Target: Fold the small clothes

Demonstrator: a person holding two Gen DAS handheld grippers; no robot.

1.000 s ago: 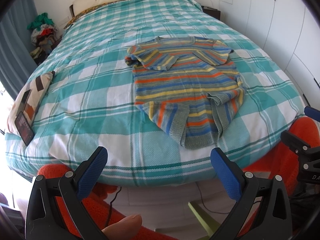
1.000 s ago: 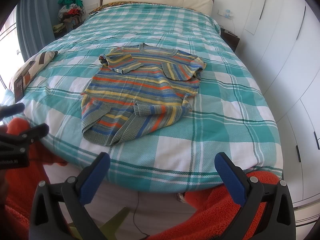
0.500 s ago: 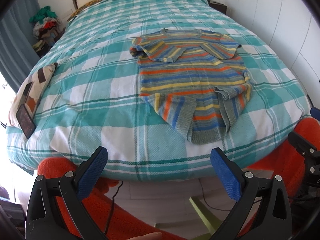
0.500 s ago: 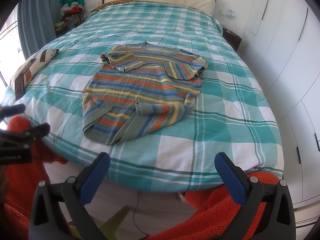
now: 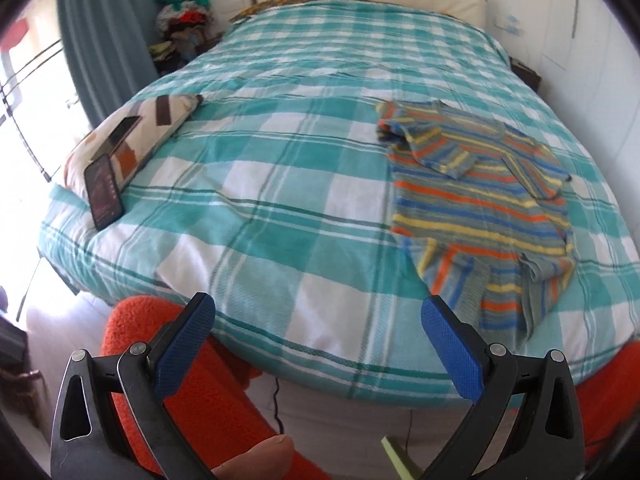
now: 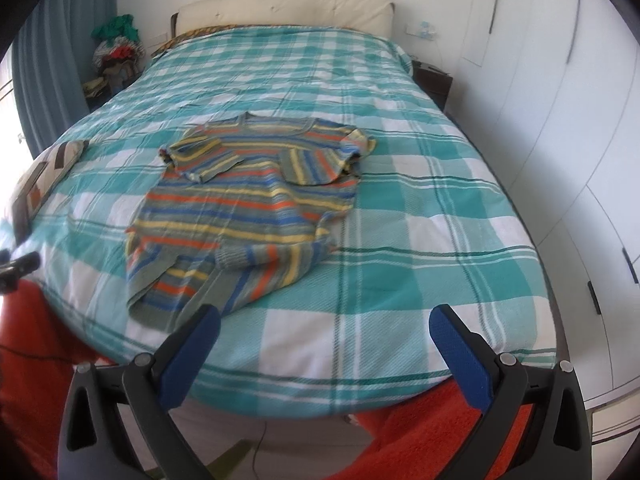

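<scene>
Left tongs (image 5: 318,320) spread wide, blue pads (image 5: 186,344) apart, nothing between them — held off the foot edge of the bed (image 5: 280,184), above the mattress edge. A fingertip (image 5: 256,458) shows at the bottom of the left view, under the tongs. Right tongs (image 6: 324,330) also spread wide and empty, hovering at the foot edge of the bed; the left pad (image 6: 192,354) overlaps the sweater hem in view, contact cannot be told.

Striped sweater (image 6: 252,196) lies on the checked teal-and-white bedspread (image 6: 400,208), on the near half of the bed, neck toward the headboard (image 6: 280,8). Both short sleeves are folded in over the chest. Bottom hem is rumpled, partly turned up and bunched near the foot edge. In the left view the sweater (image 5: 480,208) sits to the right of the tongs, well apart from them.

Orange fuzzy fabric (image 5: 140,320) shows below the mattress edge on both sides. Patterned cushion (image 5: 136,132) lies at the left edge of the bed with a dark phone (image 5: 103,186) leaning on it. Pile of clothes (image 5: 182,16) stands in the far left corner by the blue curtain (image 5: 112,32). White wardrobe doors (image 6: 560,100) run along the right side — a dark nightstand (image 6: 432,76) sits beside the headboard.
</scene>
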